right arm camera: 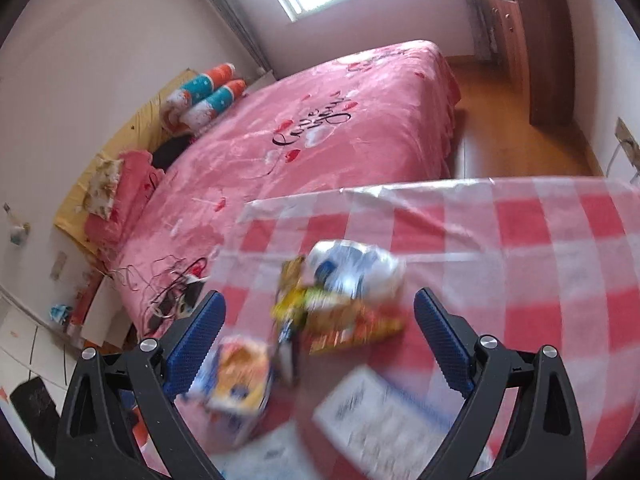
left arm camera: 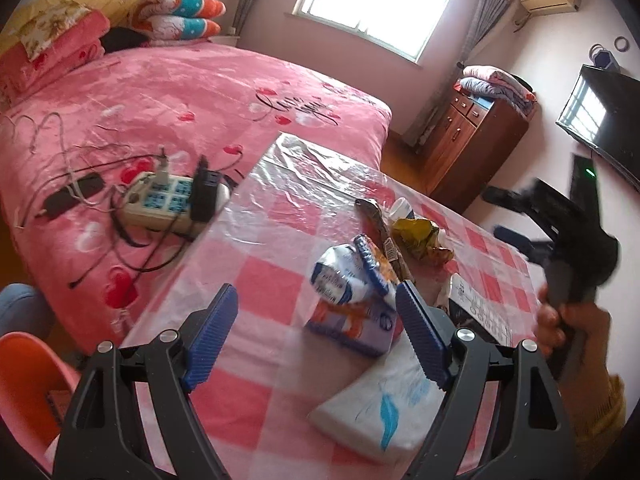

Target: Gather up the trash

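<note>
A heap of trash lies on the pink checked table [left arm camera: 272, 216]: a crumpled white and blue bag [left arm camera: 340, 276], a purple and orange carton [left arm camera: 352, 328], a yellow wrapper [left arm camera: 416, 232] and a dark wrapper strip [left arm camera: 380, 224]. My left gripper [left arm camera: 316, 336] hovers open just before the carton and touches nothing. A hand [left arm camera: 568, 320] holds my right gripper [left arm camera: 494, 214] at the table's right side. The blurred right wrist view shows the right gripper [right arm camera: 320, 340] open above the white and blue bag [right arm camera: 356, 268], a yellow and orange wrapper [right arm camera: 340, 316] and the carton [right arm camera: 236, 380].
A white tissue pack [left arm camera: 384, 408] lies near the table's front edge, with a printed white sheet [right arm camera: 380, 412] beside it. The pink bed [left arm camera: 180, 92] adjoins the table and carries a power strip [left arm camera: 164, 200] with tangled cables. An orange chair [left arm camera: 24, 380] stands at the left, a wooden cabinet [left arm camera: 472, 140] and a TV [left arm camera: 600, 120] behind.
</note>
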